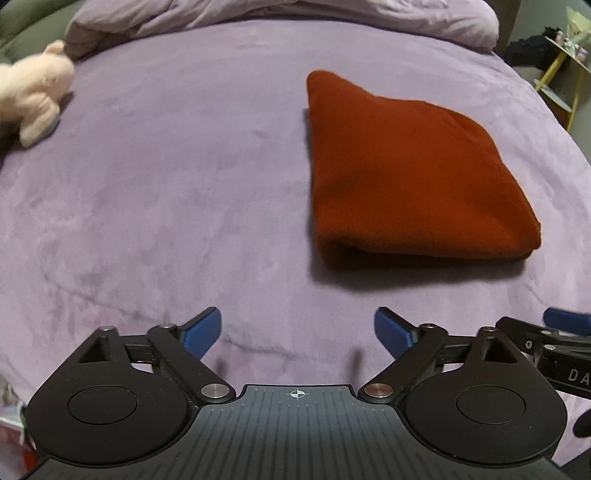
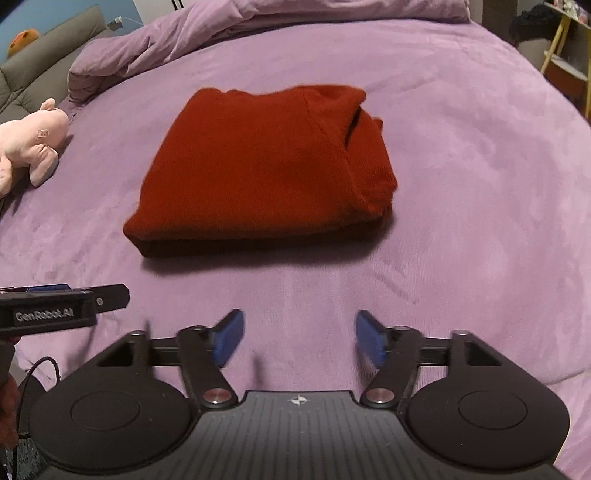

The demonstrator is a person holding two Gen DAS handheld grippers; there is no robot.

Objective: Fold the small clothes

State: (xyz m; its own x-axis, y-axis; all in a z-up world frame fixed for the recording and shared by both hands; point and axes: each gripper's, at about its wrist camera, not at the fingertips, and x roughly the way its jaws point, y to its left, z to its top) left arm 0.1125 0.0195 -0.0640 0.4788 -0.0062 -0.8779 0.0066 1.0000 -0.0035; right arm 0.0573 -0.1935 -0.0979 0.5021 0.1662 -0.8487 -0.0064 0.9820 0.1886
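The folded rust-red knitted garment point(image 2: 266, 173) lay flat on the mauve plush bed cover point(image 2: 461, 184), clear of both tools. The left tool point(image 1: 297, 334) hung over bare cover short of the garment, its blue-padded fingers point(image 1: 203, 332) spread wide with nothing between them. The right tool point(image 2: 299, 339) likewise stood parted and empty, its blue fingers blurred.

The right wrist view showed the garment square-on, with a seamed, layered edge on its right side point(image 2: 362, 147); the left wrist view showed it off to the right point(image 1: 406, 170) as a plain folded block, that edge not visible. A pale pink plush toy point(image 2: 29, 144) lay near the cover's left edge, well apart from the garment, in both views. Bunched mauve bedding point(image 1: 280, 14) lay at the far end of the bed. Only the right wrist view showed a grey cushioned seat back point(image 2: 44, 70) with an orange object point(image 2: 23, 38) atop it. Each view caught part of the other tool at its margin.
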